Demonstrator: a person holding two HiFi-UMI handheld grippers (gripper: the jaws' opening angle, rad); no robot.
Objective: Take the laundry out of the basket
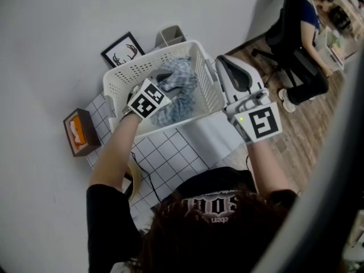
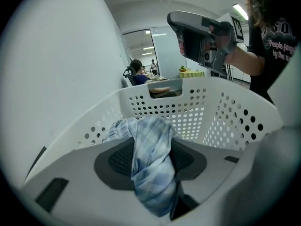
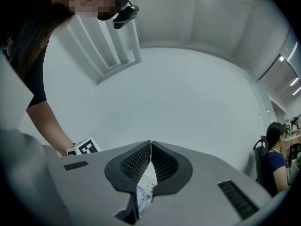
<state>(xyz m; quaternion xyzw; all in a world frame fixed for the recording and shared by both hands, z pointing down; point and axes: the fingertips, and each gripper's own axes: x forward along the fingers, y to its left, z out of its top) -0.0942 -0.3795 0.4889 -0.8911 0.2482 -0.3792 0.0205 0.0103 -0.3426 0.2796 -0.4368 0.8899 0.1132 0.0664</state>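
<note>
The left gripper (image 2: 151, 147) is down inside the white basket (image 1: 149, 61). Its jaws are clamped on a blue plaid cloth (image 1: 181, 85), which bunches between the pads and lies heaped just ahead of them. The right gripper (image 3: 150, 149) is outside, just beyond the basket's right wall, jaws together. The basket sits on a checked mat (image 1: 170, 152) on a white worktop (image 1: 45, 67). An orange box (image 1: 79, 132) stands to the left gripper's left. A wood floor (image 1: 310, 127) and a seated person (image 1: 310, 27) lie beyond the right gripper.
</note>
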